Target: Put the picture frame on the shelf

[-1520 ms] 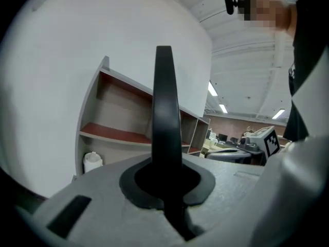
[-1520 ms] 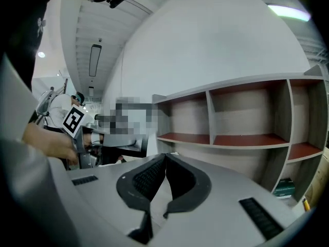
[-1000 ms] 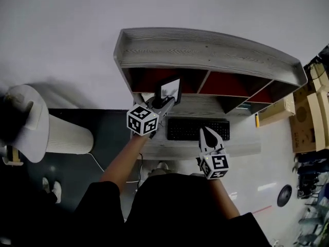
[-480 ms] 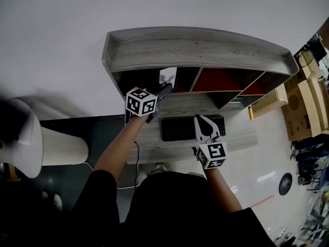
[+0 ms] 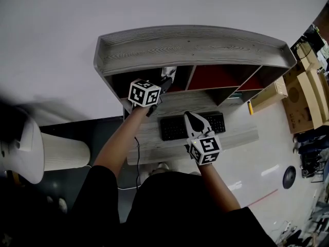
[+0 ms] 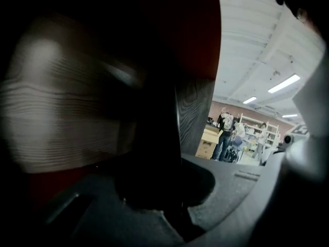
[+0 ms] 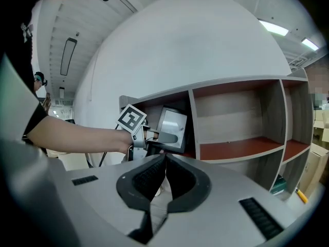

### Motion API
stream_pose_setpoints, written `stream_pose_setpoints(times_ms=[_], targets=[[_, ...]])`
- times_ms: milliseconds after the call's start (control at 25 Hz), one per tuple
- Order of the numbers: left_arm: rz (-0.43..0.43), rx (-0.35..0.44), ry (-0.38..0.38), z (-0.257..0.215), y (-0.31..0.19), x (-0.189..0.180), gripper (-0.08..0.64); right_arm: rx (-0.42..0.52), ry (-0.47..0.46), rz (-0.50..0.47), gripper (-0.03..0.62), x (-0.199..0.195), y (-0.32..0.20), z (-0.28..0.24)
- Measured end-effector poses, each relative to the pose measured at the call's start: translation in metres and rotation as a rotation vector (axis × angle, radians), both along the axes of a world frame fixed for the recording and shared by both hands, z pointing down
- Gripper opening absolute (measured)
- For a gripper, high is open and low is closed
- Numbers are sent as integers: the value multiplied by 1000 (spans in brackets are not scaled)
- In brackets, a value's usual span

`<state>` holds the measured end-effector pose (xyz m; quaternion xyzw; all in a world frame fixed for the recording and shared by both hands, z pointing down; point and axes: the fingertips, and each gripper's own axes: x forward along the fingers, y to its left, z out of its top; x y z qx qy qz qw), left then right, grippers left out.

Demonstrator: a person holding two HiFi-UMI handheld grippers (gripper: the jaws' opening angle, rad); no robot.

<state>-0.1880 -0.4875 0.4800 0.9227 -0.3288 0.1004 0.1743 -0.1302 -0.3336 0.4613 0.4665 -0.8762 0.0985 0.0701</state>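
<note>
The picture frame is black with a pale picture, and it stands tilted at the mouth of the leftmost compartment of the grey wooden shelf. My left gripper is shut on the frame's lower edge. In the right gripper view the frame sits inside that compartment, just left of the divider, with the left gripper clamped on it. The left gripper view shows only the frame's dark back filling the jaws. My right gripper hovers over the keyboard, shut and empty.
A black keyboard lies on the grey desk below the shelf. The shelf's other red-floored compartments hold nothing I can see. Cardboard boxes stand at the right and a white ribbed bin at the left.
The left gripper has carried the frame forward and up into the leftmost compartment. The right gripper has drifted slightly left over the keyboard, still shut.
</note>
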Motion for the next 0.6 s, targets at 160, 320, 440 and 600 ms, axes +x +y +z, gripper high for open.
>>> stream_pose_setpoints(times_ms=[160, 320, 440, 600], targets=[[-3, 7, -50, 3, -12, -4, 26, -2, 10, 11, 14, 7, 3, 1], [-21, -1, -80, 4, -21, -4, 34, -3, 6, 21, 12, 9, 4, 1], [-37, 2, -111, 5, -26, -7, 57, -3, 12, 7, 13, 6, 8, 3], [-37, 13, -146, 8, -33, -5, 115, -16, 8, -17, 14, 1, 11, 4]])
